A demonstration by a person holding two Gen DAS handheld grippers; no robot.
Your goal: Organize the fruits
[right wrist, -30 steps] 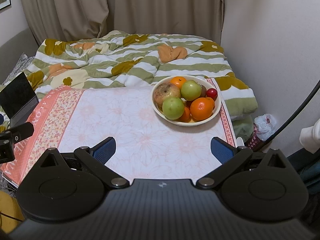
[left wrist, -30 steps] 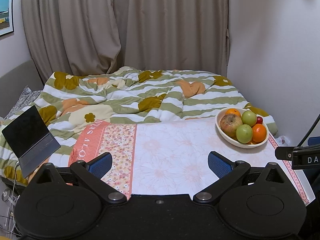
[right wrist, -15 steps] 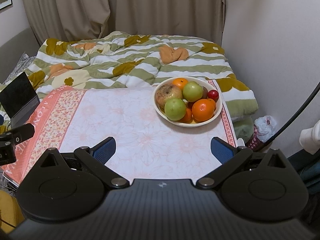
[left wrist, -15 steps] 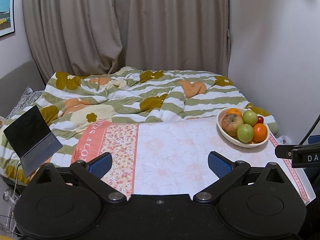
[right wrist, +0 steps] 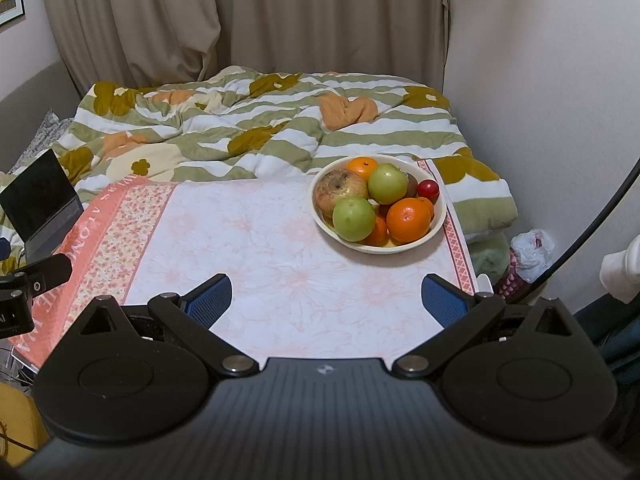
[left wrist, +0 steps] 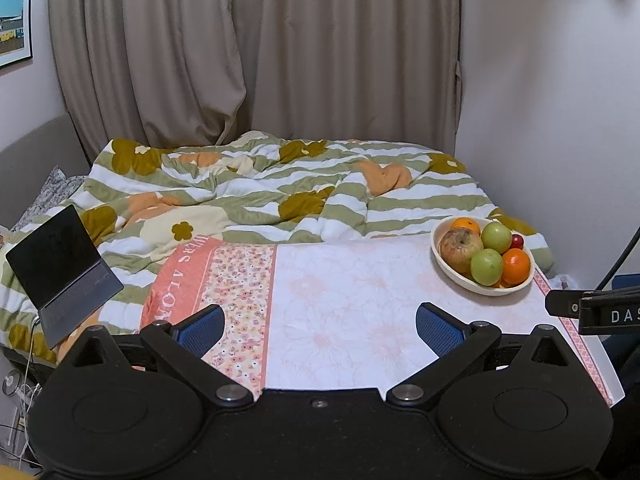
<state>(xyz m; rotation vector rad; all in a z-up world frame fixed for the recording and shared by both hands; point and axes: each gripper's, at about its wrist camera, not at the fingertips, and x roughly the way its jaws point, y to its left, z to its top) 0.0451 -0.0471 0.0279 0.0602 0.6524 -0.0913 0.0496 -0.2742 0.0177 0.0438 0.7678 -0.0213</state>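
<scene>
Blue ribbed pads face each other across wide gaps: your left gripper (left wrist: pixel 320 330) and right gripper (right wrist: pixel 326 300) both hover spread and empty above the floral cloth (right wrist: pixel 280 248). Smooth round fruits (right wrist: pixel 372 204) fill the cream bowl (right wrist: pixel 438 222) at its far right.

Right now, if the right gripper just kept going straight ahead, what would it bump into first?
Probably the flowery tablecloth. The open right gripper points down at bare cloth left of the fruit bowl, so it would likely miss the bowl, though depth is hard to judge.
</scene>
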